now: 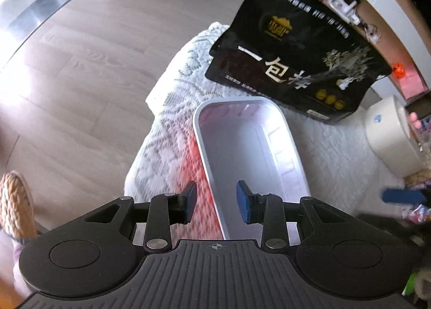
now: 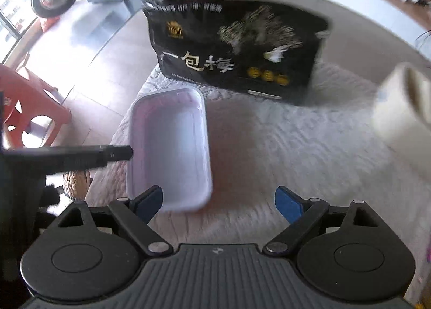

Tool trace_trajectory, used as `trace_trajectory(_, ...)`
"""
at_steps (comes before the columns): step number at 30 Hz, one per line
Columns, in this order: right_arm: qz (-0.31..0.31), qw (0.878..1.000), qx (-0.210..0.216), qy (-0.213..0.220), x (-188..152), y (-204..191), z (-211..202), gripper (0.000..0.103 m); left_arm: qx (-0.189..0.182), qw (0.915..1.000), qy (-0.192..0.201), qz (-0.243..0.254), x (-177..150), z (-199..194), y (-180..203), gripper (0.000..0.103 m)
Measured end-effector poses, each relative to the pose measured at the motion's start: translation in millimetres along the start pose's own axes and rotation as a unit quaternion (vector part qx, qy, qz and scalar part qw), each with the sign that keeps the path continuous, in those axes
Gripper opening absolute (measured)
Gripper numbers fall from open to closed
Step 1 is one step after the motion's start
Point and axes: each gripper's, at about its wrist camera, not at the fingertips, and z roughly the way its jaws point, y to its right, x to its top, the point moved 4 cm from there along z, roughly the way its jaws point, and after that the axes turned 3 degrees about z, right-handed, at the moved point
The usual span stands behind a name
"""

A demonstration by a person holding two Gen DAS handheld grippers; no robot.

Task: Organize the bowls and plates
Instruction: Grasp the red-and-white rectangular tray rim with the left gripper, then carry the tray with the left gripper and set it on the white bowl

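A white rectangular plastic basin (image 1: 242,147) lies empty on a white lace tablecloth (image 1: 172,147); it also shows in the right wrist view (image 2: 169,147). My left gripper (image 1: 216,202) is open, its two pads straddling the basin's near left rim without touching it. In the right wrist view the left gripper's black finger (image 2: 115,154) reaches in from the left to the basin's left wall. My right gripper (image 2: 219,202) is wide open and empty, just in front of the basin's near right corner. No plates or bowls show.
A large black snack bag (image 1: 296,47) (image 2: 237,47) stands behind the basin. A cream cylindrical container (image 1: 390,136) (image 2: 401,109) lies at the right. The table edge drops to wooden floor at the left. An orange stool (image 2: 29,104) stands on the floor.
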Motion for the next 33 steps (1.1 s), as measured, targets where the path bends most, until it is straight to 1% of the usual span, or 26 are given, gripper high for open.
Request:
trace_trajectory(1,0.001,1.000,0.004,-0.007,8,-2,15,0.089,0.000,1.0000,-0.006,0.003,1,5,-1,0.035)
trace_trajectory(2,0.003,1.000,0.007,-0.016,14,-3,30,0.085,-0.002,0.9999,-0.015,0.004,3,11,-2,0.035)
trace_trajectory(4,0.020,0.999,0.014,-0.038,21,-2,55,0.079,-0.021,0.9990,-0.039,-0.002,4,21,-4,0.035)
trace_trajectory(5,0.032,0.998,0.020,-0.052,24,0,66,0.077,-0.029,0.9986,-0.045,-0.004,5,23,-5,0.035)
trace_trajectory(7,0.049,0.995,0.037,-0.083,28,1,87,0.073,-0.032,0.9980,-0.055,-0.001,5,27,-4,0.035)
trace_trajectory(10,0.055,0.991,0.041,-0.113,30,-3,108,0.068,-0.047,0.9954,-0.083,0.001,2,34,-1,0.034)
trace_trajectory(11,0.056,0.991,0.042,-0.117,29,-5,111,0.065,-0.053,0.9950,-0.084,0.000,1,34,-1,0.030)
trace_trajectory(12,0.057,0.990,0.046,-0.117,28,-8,111,0.063,-0.059,0.9952,-0.079,0.002,1,32,0,0.022)
trace_trajectory(13,0.056,0.991,0.048,-0.113,27,-11,108,0.061,-0.061,0.9958,-0.068,0.007,1,26,3,0.022)
trace_trajectory(15,0.037,0.994,0.038,-0.094,23,-19,91,0.059,-0.061,0.9971,-0.037,0.028,3,8,10,0.021)
trace_trajectory(16,0.024,0.996,0.034,-0.077,22,-23,77,0.059,-0.068,0.9967,-0.024,0.036,3,-2,14,0.021)
trace_trajectory(19,0.018,0.999,0.030,-0.026,17,-25,30,0.059,-0.094,0.9944,0.012,0.046,-1,-38,27,0.021)
trace_trajectory(21,0.016,0.999,0.033,0.010,5,-26,-5,0.059,-0.100,0.9919,0.046,0.064,-8,-66,41,0.022)
trace_trajectory(24,0.007,0.997,0.047,0.065,-24,-30,-63,0.064,-0.107,0.9863,0.084,0.094,-24,-105,63,0.024)
trace_trajectory(27,-0.004,0.993,0.044,0.109,-59,-29,-110,0.067,-0.131,0.9807,0.099,0.106,-48,-137,81,0.028)
trace_trajectory(28,-0.004,0.992,0.046,0.121,-76,-28,-124,0.068,-0.140,0.9788,0.102,0.110,-58,-145,87,0.029)
trace_trajectory(30,0.003,0.989,0.049,0.142,-104,-23,-146,0.069,-0.154,0.9747,0.107,0.121,-77,-161,100,0.030)
trace_trajectory(33,0.010,0.985,0.044,0.166,-146,-18,-166,0.071,-0.178,0.9688,0.106,0.136,-108,-178,115,0.031)
